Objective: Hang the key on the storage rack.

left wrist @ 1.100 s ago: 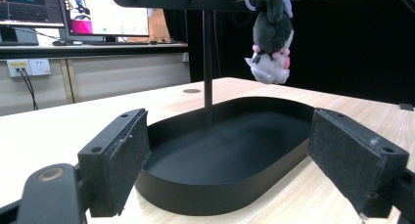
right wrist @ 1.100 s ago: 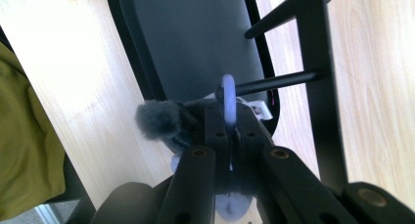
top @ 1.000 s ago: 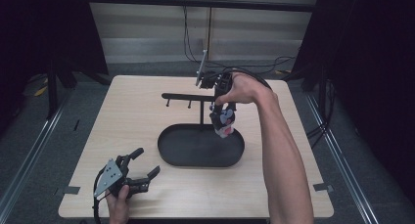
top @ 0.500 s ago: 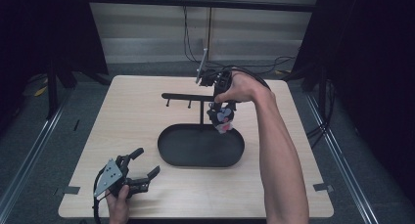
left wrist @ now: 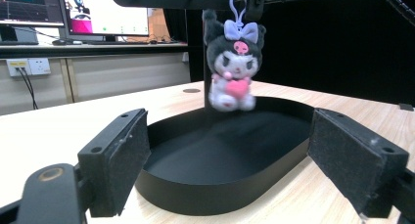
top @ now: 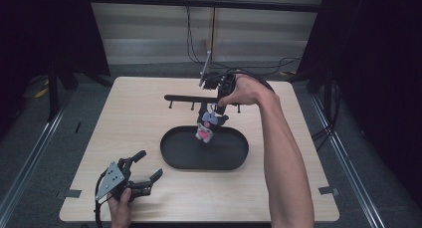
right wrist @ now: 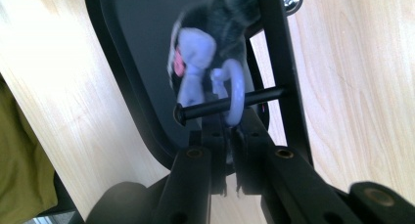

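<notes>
Now the small plush keychain doll with black ears, a lilac bow and a pink heart (top: 205, 127) is seen hanging over the black oval tray (top: 174, 156), at about one o'clock from the middle of the pale wooden table (top: 124, 118). In the right gripper view its lilac plastic clip ring (right wrist: 234, 98) is threaded on a thin black peg (right wrist: 205, 109) of the black hanger rack (top: 181, 97), so the doll is carried by the peg.

The right gripper (top: 217, 107) is held from above, pointed down at the rack at roughly twelve o'clock from the tray. Its jaws have just been easing apart by a hair, yet in its own view (right wrist: 228, 136) they are seen all but closed, with just a narrow slit between the pads, right under the ring. Whether the ring is pinched at that spot cannot be told.

Down at seven o'clock near the table's front edge, the left gripper (top: 149, 166) is kept low in the person's left hand (top: 121, 213), well apart from the tray. In the left gripper view its two black padded fingers (left wrist: 122, 155) are spread wide with nothing between them, and the tray's wall (left wrist: 205, 194) is framed straight ahead. Beyond it, at twelve o'clock, the doll (left wrist: 232, 67) is shown upright, facing that camera, suspended clear above the tray's floor, slightly blurred.
</notes>
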The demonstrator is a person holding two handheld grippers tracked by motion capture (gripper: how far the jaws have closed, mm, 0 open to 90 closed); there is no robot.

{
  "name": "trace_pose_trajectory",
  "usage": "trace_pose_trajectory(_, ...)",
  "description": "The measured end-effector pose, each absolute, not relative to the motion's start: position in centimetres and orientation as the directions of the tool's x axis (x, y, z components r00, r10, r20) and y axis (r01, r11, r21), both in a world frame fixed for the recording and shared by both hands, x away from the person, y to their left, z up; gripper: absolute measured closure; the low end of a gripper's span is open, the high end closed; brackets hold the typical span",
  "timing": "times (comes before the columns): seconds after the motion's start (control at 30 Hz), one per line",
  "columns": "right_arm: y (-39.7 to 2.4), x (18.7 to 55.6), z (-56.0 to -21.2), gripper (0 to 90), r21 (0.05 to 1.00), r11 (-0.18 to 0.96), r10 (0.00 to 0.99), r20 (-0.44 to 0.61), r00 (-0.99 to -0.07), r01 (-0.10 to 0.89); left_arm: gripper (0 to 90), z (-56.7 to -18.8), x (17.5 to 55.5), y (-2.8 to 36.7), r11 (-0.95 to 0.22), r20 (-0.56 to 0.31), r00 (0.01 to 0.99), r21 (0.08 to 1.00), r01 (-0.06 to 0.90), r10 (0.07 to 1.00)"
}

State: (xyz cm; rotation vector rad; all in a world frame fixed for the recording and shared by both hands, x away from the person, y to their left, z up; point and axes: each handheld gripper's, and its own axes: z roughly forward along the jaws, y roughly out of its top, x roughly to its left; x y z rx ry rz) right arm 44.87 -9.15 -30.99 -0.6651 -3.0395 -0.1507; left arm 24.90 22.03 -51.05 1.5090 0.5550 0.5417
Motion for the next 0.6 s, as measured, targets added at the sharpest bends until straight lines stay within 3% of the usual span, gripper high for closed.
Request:
trace_pose_trajectory(0.37,-10.1,44.1,-30.6,72.3,0.120,0.892,0.437,0.027,-0.899,0.437,15.3,-51.1,24.9,22.0,-0.003,-0.008,0.763,1.000,0.013,0.646)
trace_pose_trajectory(0.6,-10.3,43.4,-30.4,53.2,0.142,0.881,0.454,0.018,-0.891,0.451,15.3,-51.0,24.9,22.0,-0.006,-0.002,0.764,1.000,0.009,0.646)
